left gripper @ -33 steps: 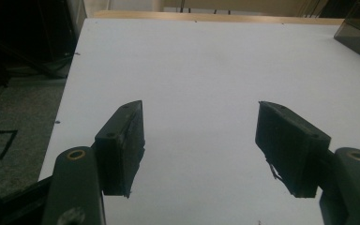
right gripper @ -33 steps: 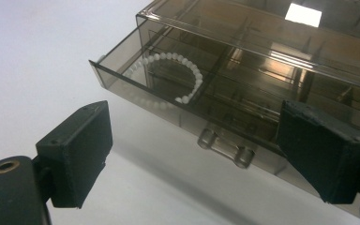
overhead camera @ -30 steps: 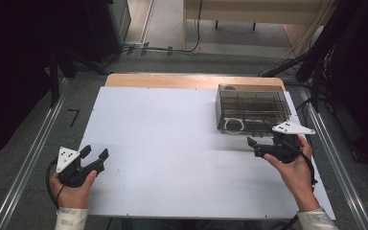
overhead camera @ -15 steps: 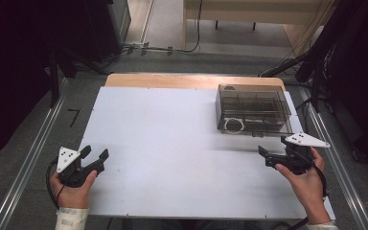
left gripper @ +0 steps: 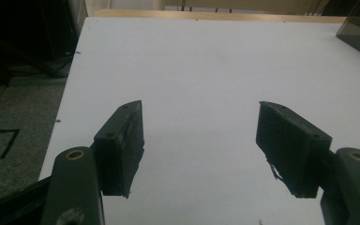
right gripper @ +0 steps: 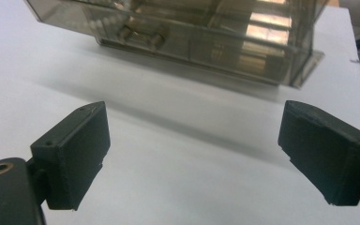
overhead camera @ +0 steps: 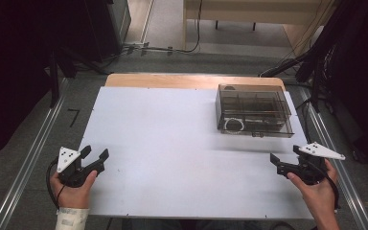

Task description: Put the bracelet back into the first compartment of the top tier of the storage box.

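A white table top [overhead camera: 172, 143] with a strip of bare wood along its far edge stands on a grey floor [overhead camera: 24, 191], with dark equipment and cables around it in a dim room. At the near left corner of the table, the person's left hand [overhead camera: 74, 189] holds the left gripper [overhead camera: 97, 155] just above the surface, its jaws spread wide apart with nothing between them; in the left gripper view they frame bare white table. Toward the far right of the table sits a smoky transparent plastic box [overhead camera: 253, 110] with inner dividers, a pale ring-shaped item visible through its near left corner. At the near right edge, the right hand [overhead camera: 318, 191] holds the right gripper [overhead camera: 283, 163], jaws likewise apart and empty, pointing across the table. In the right gripper view the box lies beyond the jaws, apart from them.
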`<state>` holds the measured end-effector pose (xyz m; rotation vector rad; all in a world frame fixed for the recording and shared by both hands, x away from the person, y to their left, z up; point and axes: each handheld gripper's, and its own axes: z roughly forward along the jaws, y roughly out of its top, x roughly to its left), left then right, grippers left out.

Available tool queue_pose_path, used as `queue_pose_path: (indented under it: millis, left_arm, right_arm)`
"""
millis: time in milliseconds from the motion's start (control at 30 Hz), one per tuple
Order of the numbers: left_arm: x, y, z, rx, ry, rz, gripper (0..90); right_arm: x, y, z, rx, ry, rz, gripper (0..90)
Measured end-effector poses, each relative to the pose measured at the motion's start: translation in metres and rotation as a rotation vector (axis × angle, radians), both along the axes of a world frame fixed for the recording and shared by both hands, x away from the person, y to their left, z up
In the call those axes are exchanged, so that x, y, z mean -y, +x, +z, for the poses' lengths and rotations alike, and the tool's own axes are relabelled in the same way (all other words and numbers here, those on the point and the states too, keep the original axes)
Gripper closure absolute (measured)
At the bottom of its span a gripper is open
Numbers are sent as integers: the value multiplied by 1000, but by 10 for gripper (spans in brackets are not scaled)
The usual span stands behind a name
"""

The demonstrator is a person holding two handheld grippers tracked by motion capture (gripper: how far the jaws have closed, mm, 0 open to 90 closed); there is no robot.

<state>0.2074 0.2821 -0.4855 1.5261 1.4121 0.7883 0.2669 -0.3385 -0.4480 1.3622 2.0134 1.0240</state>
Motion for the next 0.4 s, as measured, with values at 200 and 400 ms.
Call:
queue_pose_path:
  millis: [200,400]
  left_arm:
    - [0,0,0,0,-1,0,315]
    - [1,1,0,-1,1,6,284]
  right_arm:
    - [13,-4,-9,-23,-8,-35,79]
    - [20,-8,-15,-39,-9,-54,79]
